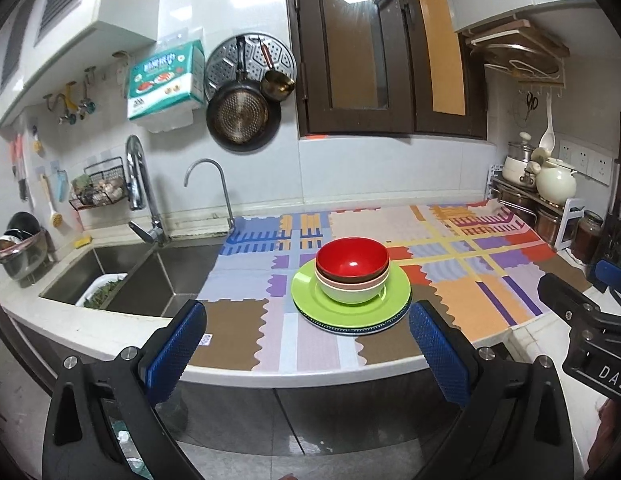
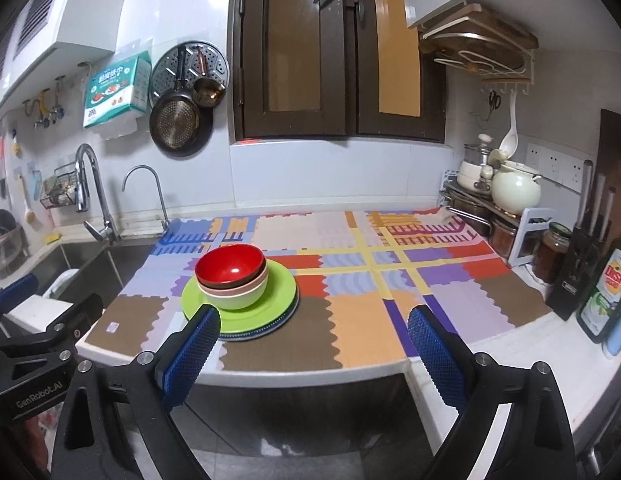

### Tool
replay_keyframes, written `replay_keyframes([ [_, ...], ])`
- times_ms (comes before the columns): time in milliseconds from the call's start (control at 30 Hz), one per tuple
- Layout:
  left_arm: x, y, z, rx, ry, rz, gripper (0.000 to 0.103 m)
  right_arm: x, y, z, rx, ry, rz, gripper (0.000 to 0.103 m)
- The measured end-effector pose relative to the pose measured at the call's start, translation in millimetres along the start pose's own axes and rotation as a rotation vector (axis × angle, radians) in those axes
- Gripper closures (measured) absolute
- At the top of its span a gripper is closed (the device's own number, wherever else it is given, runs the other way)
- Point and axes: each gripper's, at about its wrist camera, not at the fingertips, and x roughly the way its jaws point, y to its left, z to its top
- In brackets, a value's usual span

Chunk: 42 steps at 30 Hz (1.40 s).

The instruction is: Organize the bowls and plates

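At nine o'clock in the left wrist view, the steel sink is sitting beside the patchwork mat covering the counter. Dead centre, the stack of bowls, red on top, pink below and pale green lowest, is resting on the green plate, which is lying on a dark-rimmed plate. At six o'clock the left gripper is hovering off the counter edge, fingers spread wide with nothing between them. At three o'clock the right gripper is showing likewise empty, its fingers standing wide apart, apart from the stack. Cream pots are sitting at two o'clock in the right wrist view.
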Motion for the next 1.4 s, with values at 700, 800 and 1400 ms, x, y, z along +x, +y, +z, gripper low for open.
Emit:
replay_keyframes([
  [700,-60.3,-10.0,-15.9,0.000,-0.047,0.014,0.000,-60.2,-16.6,-24.8,0.011,-0.027,0.013,0.007],
  [800,-61.5,-11.1,-15.9,0.000,-0.042,0.006,0.000,-61.4,-17.9,-25.6,0.010,-0.025,0.017,0.007],
  [1400,-65.4,-12.2,-14.6,-0.009,-0.045,0.005,0.000,-63.9,-14.8,-27.6,0.010,-0.028,0.019,0.007],
])
